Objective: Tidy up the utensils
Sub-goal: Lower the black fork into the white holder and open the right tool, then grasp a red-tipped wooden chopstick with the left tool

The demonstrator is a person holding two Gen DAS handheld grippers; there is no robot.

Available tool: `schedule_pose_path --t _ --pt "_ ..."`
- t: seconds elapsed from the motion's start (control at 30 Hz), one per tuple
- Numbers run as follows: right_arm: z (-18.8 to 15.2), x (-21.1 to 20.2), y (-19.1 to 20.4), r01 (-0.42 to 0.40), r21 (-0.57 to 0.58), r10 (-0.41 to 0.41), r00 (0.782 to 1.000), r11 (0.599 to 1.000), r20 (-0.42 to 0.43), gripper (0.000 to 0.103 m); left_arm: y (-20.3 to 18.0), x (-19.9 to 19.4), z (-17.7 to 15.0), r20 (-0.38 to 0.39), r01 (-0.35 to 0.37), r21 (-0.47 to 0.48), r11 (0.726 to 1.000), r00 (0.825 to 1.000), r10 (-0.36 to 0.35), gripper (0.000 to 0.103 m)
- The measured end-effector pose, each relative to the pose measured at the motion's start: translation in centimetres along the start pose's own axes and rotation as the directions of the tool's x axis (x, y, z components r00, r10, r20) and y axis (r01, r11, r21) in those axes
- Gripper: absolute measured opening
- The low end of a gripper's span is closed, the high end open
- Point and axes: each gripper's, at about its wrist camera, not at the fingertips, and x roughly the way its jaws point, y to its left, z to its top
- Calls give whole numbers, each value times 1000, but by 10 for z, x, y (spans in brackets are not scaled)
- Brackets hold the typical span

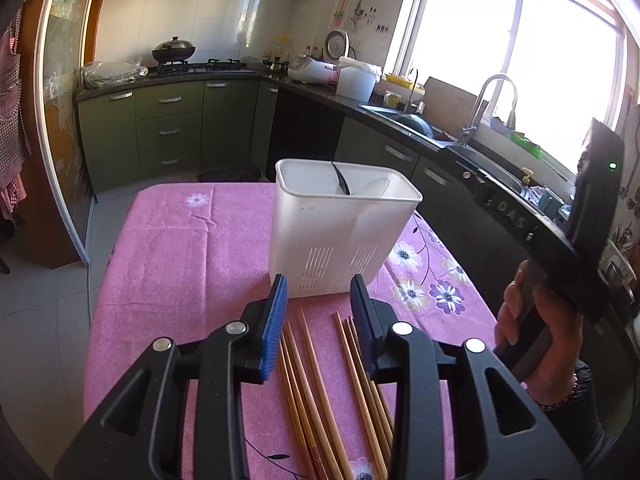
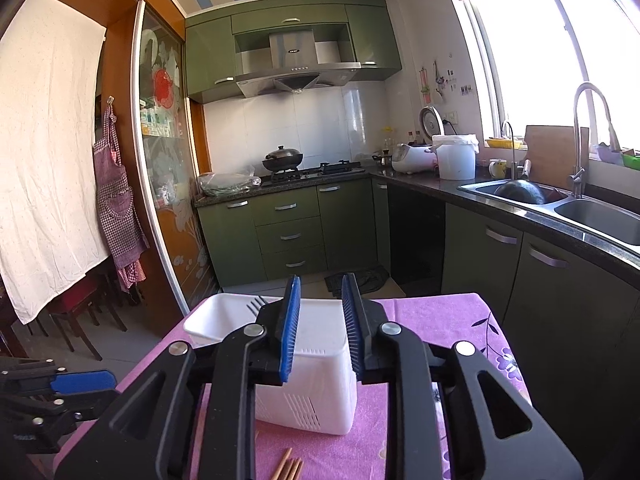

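Note:
A white slotted utensil holder [image 1: 344, 232] stands upright on the pink floral tablecloth [image 1: 180, 248]. A black utensil [image 1: 342, 180] and a pale spoon [image 1: 376, 190] lean inside it. Several wooden chopsticks [image 1: 308, 380] lie loose on the cloth in front of it. My left gripper [image 1: 319, 284] hovers over them, open, its blue pads not touching any. My right gripper [image 2: 322, 280] is open and empty, just above the holder's [image 2: 316, 392] near rim. Black fork tines [image 2: 258, 304] show in the holder. Chopstick tips [image 2: 289, 468] show at the bottom edge.
A hand [image 1: 520, 320] grips the right tool at the table's right side. The left tool [image 2: 60, 392] sits low at the left. Green cabinets, a stove with a wok [image 2: 282, 158] and a sink [image 2: 560, 204] ring the table. Chairs [image 2: 76, 316] stand at the left.

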Motion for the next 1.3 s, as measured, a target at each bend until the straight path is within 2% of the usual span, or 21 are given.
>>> schedule_pose_path --t 0.1,0.17,0.27,0.33,0.47,0.53,0.77,0.83,0.9,1.1,1.3 --pt "-13 -23 -1 16 -9 -17 999 1000 -46 22 3 13 -8 -70 -46 -6 999 996 45 31" --pt "-25 -35 -3 12 -5 -12 996 1000 -91 22 7 26 -17 -137 -77 -11 997 988 75 31" --pt "-42 -45 -4 25 -18 -28 988 1000 -153 22 15 49 -33 -253 -94 -35 995 964 82 31" --pt "-54 -49 -7 30 -16 -33 982 999 -184 22 18 64 -41 -313 -98 -40 994 946 80 26" --pt "-68 -53 -12 31 -3 -31 975 1000 -221 22 16 87 -54 -397 -111 -18 994 913 95 18" --pt "-69 -55 -17 24 10 -22 974 1000 -227 22 16 93 -57 -420 -126 -11 992 901 110 16" --pt "-67 -58 -24 25 22 -19 972 999 -234 22 15 103 -61 -455 -155 20 988 878 147 12" --pt "-63 -55 -27 28 29 -20 972 999 -236 27 14 106 -61 -464 -156 30 987 873 152 12" --pt "-62 -54 -28 25 35 -16 970 999 -241 27 13 108 -62 -473 -157 37 987 867 156 11" --pt "-63 -53 -28 26 33 -17 967 999 -254 27 11 115 -66 -495 -158 54 986 853 164 11" --pt "-66 -50 -26 30 32 -20 962 999 -272 31 9 119 -65 -496 -160 66 985 851 172 9"
